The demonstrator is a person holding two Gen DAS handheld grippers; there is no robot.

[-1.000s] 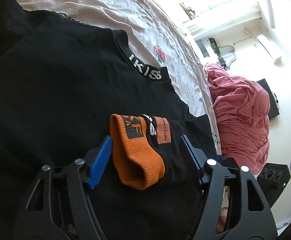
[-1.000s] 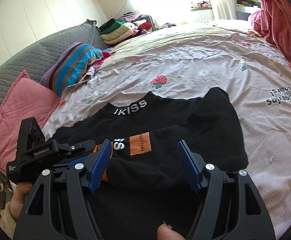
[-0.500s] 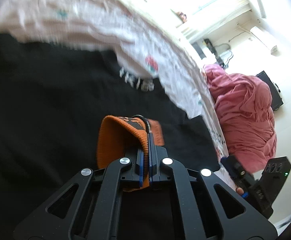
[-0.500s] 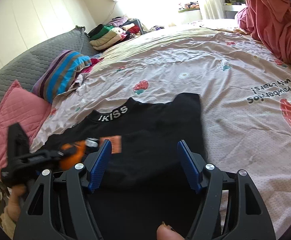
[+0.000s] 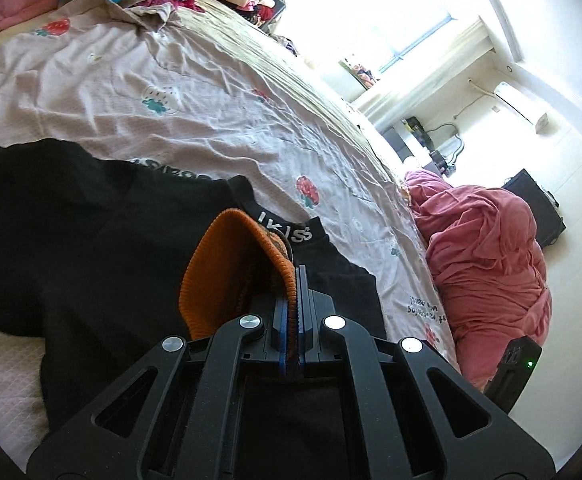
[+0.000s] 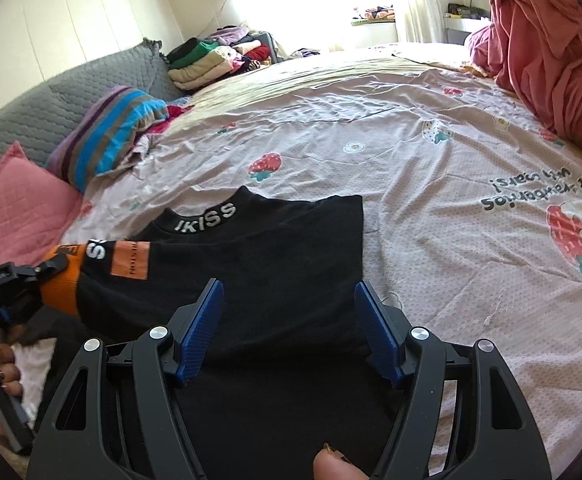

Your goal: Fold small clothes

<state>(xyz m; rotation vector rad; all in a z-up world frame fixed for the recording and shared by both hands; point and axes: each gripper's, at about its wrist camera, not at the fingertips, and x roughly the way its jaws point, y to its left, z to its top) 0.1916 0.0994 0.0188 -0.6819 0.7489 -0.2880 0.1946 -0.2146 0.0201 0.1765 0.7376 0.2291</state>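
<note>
Sleeve-fold step here: left gripper (image 5: pixel 290 312) fingers clamped on the orange cuff (image 6: pixel 61 280), lifted off the black top (image 6: pixel 283 264) on the bed (image 6: pixel 431 168). Right gripper (image 6: pixel 289 330) fingers apart above the body. Next, I'd guess, lay the sleeve across.

The black top's (image 6: pixel 275 280) lower hem runs behind the right tongs (image 6: pixel 289 330) and off the bottom edge. In the left view, the orange cuff's (image 5: pixel 227 276) edge vanishes between the left tongs' (image 5: pixel 291 320) pads. The bedsheet's (image 6: pixel 431 184) upside-down lettering is partly cut off.
</note>
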